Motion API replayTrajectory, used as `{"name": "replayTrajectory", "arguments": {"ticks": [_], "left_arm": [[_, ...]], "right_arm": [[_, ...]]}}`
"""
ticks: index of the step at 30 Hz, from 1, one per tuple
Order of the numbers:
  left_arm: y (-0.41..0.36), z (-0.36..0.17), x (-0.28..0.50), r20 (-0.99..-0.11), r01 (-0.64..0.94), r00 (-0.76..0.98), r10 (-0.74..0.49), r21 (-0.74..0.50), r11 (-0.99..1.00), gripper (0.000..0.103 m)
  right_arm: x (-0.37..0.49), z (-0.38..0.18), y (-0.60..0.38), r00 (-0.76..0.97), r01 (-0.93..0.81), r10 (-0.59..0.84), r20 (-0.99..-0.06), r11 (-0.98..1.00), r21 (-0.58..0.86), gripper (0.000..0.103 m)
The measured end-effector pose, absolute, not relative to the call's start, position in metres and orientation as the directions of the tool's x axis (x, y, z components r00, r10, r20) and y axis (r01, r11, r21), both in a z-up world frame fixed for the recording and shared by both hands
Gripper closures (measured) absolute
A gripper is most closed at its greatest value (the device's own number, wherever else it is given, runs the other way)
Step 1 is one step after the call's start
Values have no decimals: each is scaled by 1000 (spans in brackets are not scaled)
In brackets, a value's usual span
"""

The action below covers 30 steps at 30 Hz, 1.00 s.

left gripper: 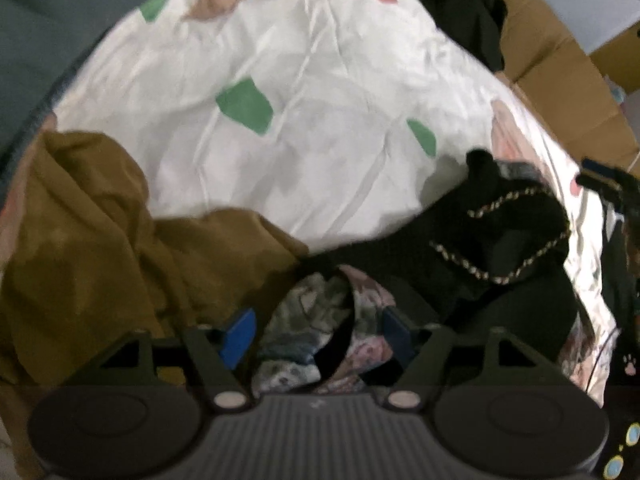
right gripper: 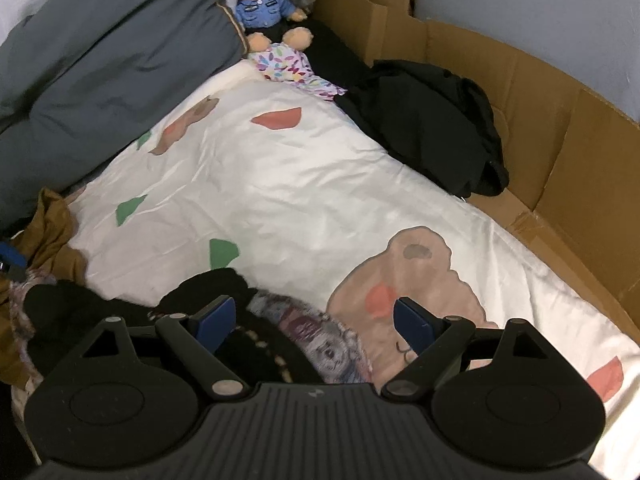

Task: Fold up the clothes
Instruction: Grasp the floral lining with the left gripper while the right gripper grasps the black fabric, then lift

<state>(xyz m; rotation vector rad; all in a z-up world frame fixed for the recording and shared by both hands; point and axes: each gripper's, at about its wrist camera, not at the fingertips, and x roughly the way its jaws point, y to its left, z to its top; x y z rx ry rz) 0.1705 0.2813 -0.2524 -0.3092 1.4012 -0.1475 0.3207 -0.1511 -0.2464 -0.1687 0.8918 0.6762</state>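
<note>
Left hand-held gripper [left gripper: 316,332] was spread wide over black garment [left gripper: 500,240], lined up to grab. Right hand-held gripper [right gripper: 316,322] was likewise spread, holding nothing, straddling garment's edge. Bed [right gripper: 320,184] gave flat folding area.

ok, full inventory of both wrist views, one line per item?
bedsheet: 1, white with green, coral, tan shapes, under everything
black garment with printed lining: 1, near edge, at both grippers
mustard garment: 1, crumpled, near left
black clothes pile: 1, far right by cardboard
teddy bear: 1, blue shirt, far end
floral cloth: 1, below bear
duvet: 1, grey, left
cardboard: brown, right side
left gripper: open over lining
right gripper: open
</note>
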Motion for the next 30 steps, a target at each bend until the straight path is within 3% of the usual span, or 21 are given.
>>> {"name": "replayTrajectory", "arguments": {"ticks": [10,19,21,23,26,30], "left_arm": [[288,-281,167,-963,-134,88,-253,-263,955,30],[286,-285,174,-962,-125,91,-258,-268,955,31],[284,-286,176,-964,-116,96,-250,-260,959,42],[278,-284,177,-962,-74,100,-253,-260,963,89],[271,-275,177,-962,-34,123,-245,-251,967,93],[265,-246,174,-952,-11,188,-240,-246,969,94]], "right_arm": [[348,-294,-101,396,-675,472,-788,731,99,14],[352,-336,-72,246,-743,445,-861,658,128,19],[348,-343,-69,226,-753,437,-871,646,129,26],[346,-348,-68,192,-762,446,-874,629,154,59],[342,-349,-66,155,-771,436,-886,614,168,89],[334,-323,-77,186,-781,449,-874,608,146,93]]}}
